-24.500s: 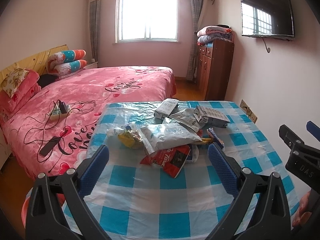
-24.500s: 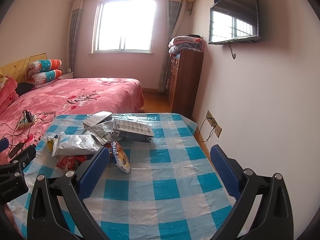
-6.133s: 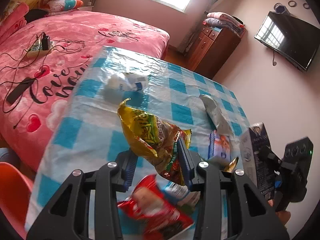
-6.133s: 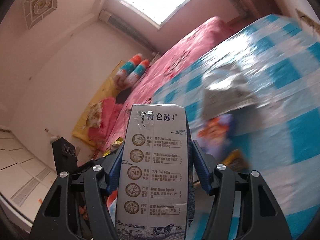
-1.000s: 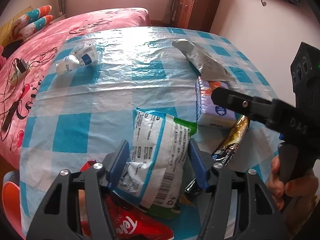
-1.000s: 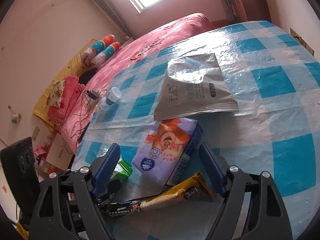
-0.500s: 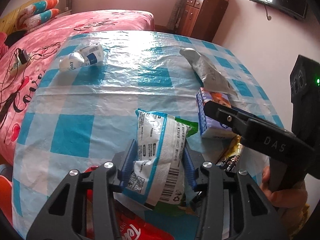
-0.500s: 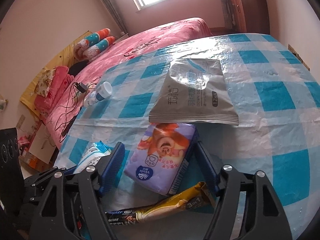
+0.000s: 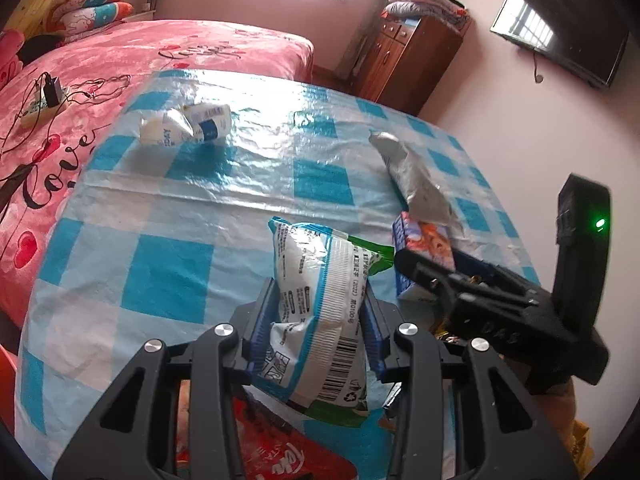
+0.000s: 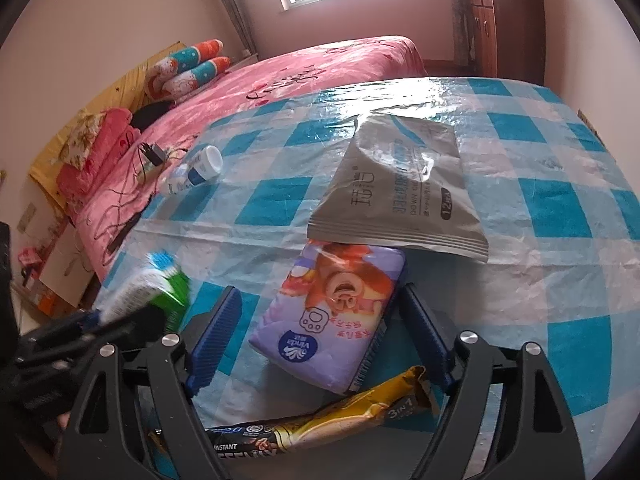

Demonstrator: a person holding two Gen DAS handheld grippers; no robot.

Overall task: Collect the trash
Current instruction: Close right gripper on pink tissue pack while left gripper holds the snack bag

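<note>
My left gripper (image 9: 318, 320) is shut on a white, blue and green snack bag (image 9: 324, 296) and holds it above the blue checked table (image 9: 168, 268). A red wrapper (image 9: 280, 456) lies under it. My right gripper (image 10: 320, 332) is open, with its jaws on either side of a purple tissue pack (image 10: 332, 312); the pack also shows in the left wrist view (image 9: 428, 240). A gold coffee stick (image 10: 320, 424) lies in front of the pack. A silver pouch (image 10: 400, 188) lies beyond it. A crushed white bottle (image 9: 184, 128) lies far left.
A pink bed (image 9: 80, 72) with cables and a charger (image 9: 48, 88) runs along the table's left side. A wooden cabinet (image 9: 408, 64) and a wall TV (image 9: 560, 44) are at the back right. The wall stands close on the right.
My left gripper has lifted the snack bag and tilted up. My right gripper has moved forward so that its jaws flank the tissue pack and has narrowed a little.
</note>
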